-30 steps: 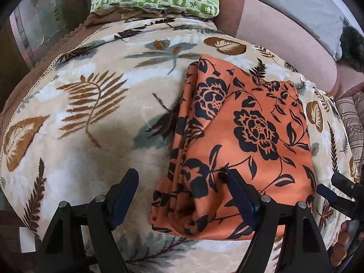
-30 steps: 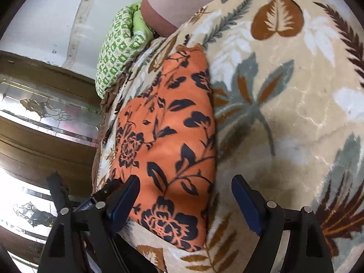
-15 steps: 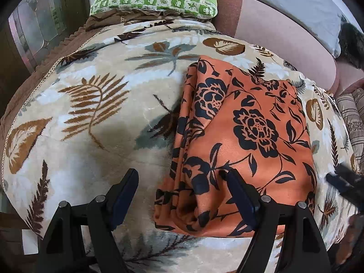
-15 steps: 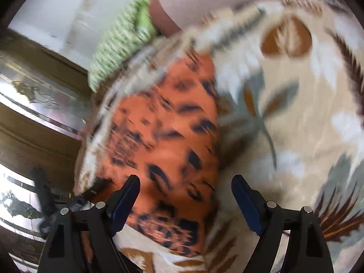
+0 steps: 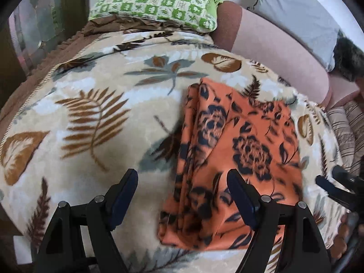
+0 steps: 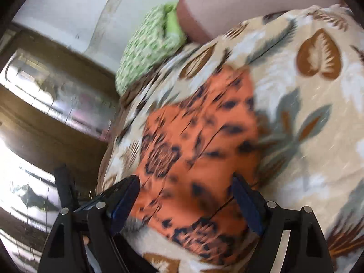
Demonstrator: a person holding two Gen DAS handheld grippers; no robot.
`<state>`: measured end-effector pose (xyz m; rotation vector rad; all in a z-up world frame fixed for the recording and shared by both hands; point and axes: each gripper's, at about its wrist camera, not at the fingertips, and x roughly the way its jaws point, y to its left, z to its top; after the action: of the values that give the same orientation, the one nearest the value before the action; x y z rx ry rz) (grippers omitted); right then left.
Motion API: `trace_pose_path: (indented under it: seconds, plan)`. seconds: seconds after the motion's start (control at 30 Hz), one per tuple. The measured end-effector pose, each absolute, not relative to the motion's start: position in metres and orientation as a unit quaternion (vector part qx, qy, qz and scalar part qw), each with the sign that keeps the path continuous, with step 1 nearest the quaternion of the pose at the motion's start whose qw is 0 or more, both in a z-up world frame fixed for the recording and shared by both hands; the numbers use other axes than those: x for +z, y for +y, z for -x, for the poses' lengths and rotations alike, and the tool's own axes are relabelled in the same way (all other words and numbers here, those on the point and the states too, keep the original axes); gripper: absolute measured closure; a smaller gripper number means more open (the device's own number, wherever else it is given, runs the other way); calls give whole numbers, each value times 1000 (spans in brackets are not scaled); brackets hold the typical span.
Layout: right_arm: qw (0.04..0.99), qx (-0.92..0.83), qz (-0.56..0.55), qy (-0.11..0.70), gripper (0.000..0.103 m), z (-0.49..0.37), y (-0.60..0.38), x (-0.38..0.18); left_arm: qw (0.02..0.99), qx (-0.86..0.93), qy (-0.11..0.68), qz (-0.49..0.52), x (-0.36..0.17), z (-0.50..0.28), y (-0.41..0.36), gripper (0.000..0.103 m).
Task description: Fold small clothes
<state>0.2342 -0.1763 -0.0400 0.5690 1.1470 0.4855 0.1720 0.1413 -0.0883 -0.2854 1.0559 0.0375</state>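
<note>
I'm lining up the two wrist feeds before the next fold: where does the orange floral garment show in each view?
Left wrist: the orange floral garment lies right of centre on the leaf-print blanket, its near edge behind the gripper's right finger.
Right wrist: the garment sits at centre, blurred, running down between the two fingers.
Shared landmark: the green checked pillow at the blanket's far end.

The left gripper [image 5: 182,187] is a black frame of triangular cut-out arms, with round silver screws at its joints. Dark blue pads face its fingers [image 5: 238,195]. The right gripper [image 6: 185,193] has the same black frame, silver screws and blue-padded fingers [image 6: 246,207].
</note>
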Motion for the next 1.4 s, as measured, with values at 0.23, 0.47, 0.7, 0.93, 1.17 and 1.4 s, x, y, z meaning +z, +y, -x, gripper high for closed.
trace_pose_path:
  seconds: [0.23,0.47,0.7,0.93,1.17,1.4]
  plan:
    - [700,226,-331,591,18,-275,-185,-109,814,-55,557,151,-126,-216,138,22]
    - [715,241,-258,603,30,-270,-152,-111,791,-106,567,205,-143,-220,146,60]
    - [746,247,-198,586,64,-268,-137,-78,824,-88,542,141,-112,-215,118,80]
    - [807,261,-140,510,65,-283,-165,27,872,-127,450,147,-29,-213,76,80]
    - [804,240,-158,521,65,-298,-251,23,860,-160,461,151,-42,-232,17,78]
    - [778,112,-182,591,29,-276,-308,-91,824,-122,542,115,-140,-237,-7,44]
